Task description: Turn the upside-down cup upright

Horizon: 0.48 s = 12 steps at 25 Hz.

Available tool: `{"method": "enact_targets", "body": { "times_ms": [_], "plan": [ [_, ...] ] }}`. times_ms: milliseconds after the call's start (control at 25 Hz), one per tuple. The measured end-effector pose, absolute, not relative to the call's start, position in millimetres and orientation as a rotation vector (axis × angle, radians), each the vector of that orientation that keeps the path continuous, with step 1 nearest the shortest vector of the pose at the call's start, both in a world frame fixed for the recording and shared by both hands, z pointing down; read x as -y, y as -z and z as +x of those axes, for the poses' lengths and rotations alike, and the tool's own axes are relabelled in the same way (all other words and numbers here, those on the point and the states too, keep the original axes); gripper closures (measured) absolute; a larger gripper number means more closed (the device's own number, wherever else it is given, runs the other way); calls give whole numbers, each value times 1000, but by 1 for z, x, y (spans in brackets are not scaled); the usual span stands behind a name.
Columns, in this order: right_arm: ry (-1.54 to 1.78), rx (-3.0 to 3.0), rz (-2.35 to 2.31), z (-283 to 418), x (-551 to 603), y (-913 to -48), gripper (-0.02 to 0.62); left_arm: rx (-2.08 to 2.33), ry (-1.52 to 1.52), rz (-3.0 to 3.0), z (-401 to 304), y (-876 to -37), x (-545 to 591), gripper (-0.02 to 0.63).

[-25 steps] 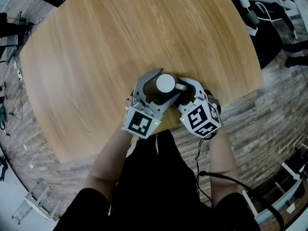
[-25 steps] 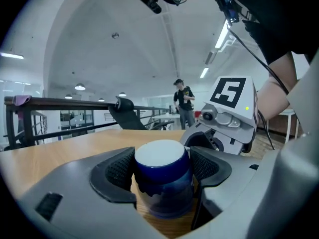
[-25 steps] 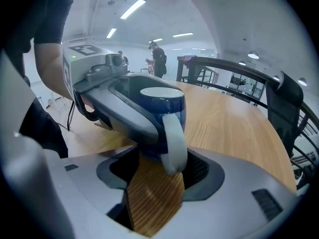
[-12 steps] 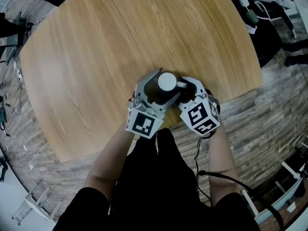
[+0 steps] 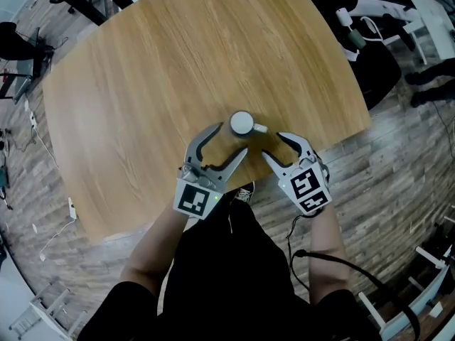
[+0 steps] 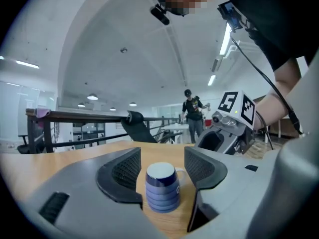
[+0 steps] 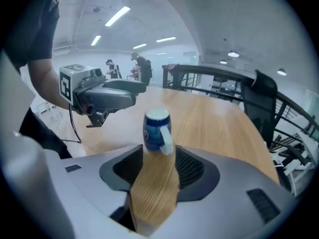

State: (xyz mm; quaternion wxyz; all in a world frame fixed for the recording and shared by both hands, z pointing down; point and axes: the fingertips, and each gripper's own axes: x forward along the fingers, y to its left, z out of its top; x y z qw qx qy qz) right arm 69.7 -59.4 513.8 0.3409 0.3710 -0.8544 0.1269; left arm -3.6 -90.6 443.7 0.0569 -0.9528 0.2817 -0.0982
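Note:
The blue cup point(image 5: 242, 123) stands upside down on the round wooden table point(image 5: 142, 84), its white base up and its handle point(image 5: 259, 128) pointing right. My left gripper point(image 5: 229, 142) is just short of it at the lower left, jaws closing, pads clear of the cup. In the left gripper view the cup point(image 6: 162, 187) shows framed by the left gripper point(image 6: 162, 169), untouched. My right gripper point(image 5: 274, 146) is at the cup's lower right, jaws closing with nothing between them. In the right gripper view the cup point(image 7: 156, 130) stands beyond the right gripper point(image 7: 159, 158).
The table's front edge point(image 5: 298, 163) runs right under both grippers, with plank floor point(image 5: 398, 190) beyond it. White equipment and cables point(image 5: 377, 20) sit off the table at the upper right. A person point(image 6: 192, 114) stands far behind in the room.
Both grippers have drawn back from the cup toward the table's edge and risen. The cup stays upside down where it was.

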Motion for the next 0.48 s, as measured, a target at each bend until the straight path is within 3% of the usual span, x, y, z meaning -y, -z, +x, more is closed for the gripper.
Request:
{"method": "enact_targets", "body": {
  "times_ms": [80, 160, 320, 480],
  "plan": [
    [-261, 2243, 1103, 73, 60, -477, 490, -940, 234, -2903, -11, -420, 83, 380],
    [-193, 2273, 1232, 74, 65, -438, 543, -1044, 138, -2953, -14, -397, 78, 438],
    [-90, 2351, 1416, 62, 56, -370, 580, -1148, 38, -2940, -14, -354, 58, 581],
    [-61, 2436, 1530, 45, 30, -323, 581, -1210, 4, -2961, -17, -319, 26, 598]
  ]
}}
